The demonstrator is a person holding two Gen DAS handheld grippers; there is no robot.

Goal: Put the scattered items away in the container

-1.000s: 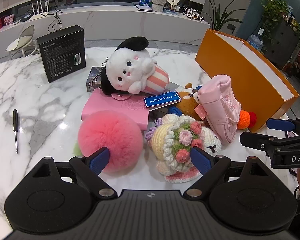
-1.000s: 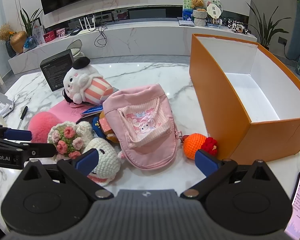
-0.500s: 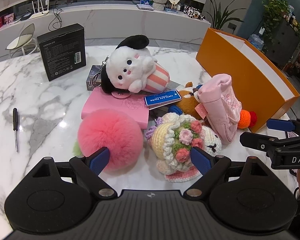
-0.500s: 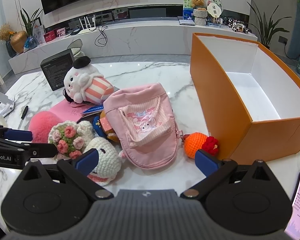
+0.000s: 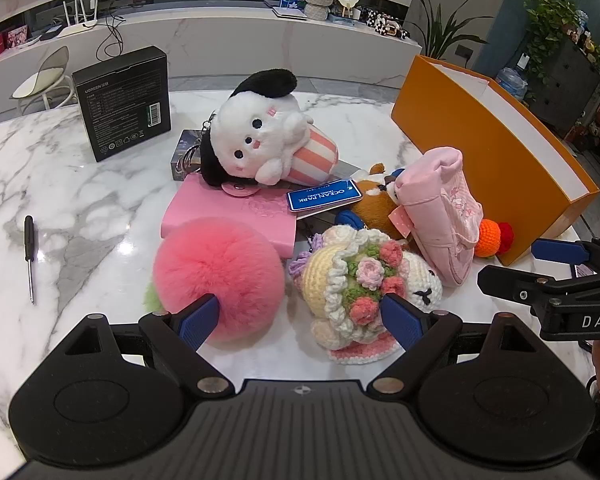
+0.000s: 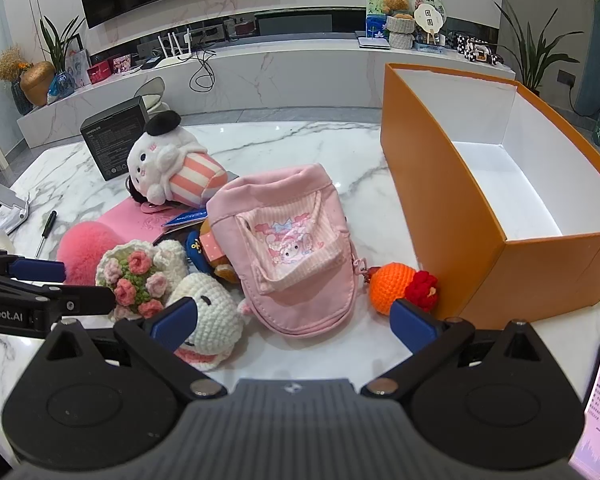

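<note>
Soft toys lie heaped on a marble table beside an orange box (image 6: 440, 196) whose white inside holds nothing. My left gripper (image 5: 300, 318) is open, with a pink fluffy ball (image 5: 220, 272) and a crocheted flower doll (image 5: 360, 280) just beyond its fingertips. My right gripper (image 6: 294, 326) is open too, low in front of a pink pouch (image 6: 288, 248), with an orange crocheted ball (image 6: 392, 286) by its right finger. A white plush with a striped body (image 5: 260, 144) rests on a pink notebook (image 5: 240, 208). A brown plush (image 5: 376, 204) is half hidden under the pouch.
A black carton (image 5: 122, 100) stands at the back left. A small screwdriver (image 5: 29, 256) lies on the left. A phone (image 6: 596, 408) rests at the near right edge, and a white stand (image 6: 4, 208) lies on the far left. A blue card (image 5: 324, 196) lies on the notebook.
Both grippers have edged slightly forward toward the pile. Nothing on the table has moved and both stay open.
</note>
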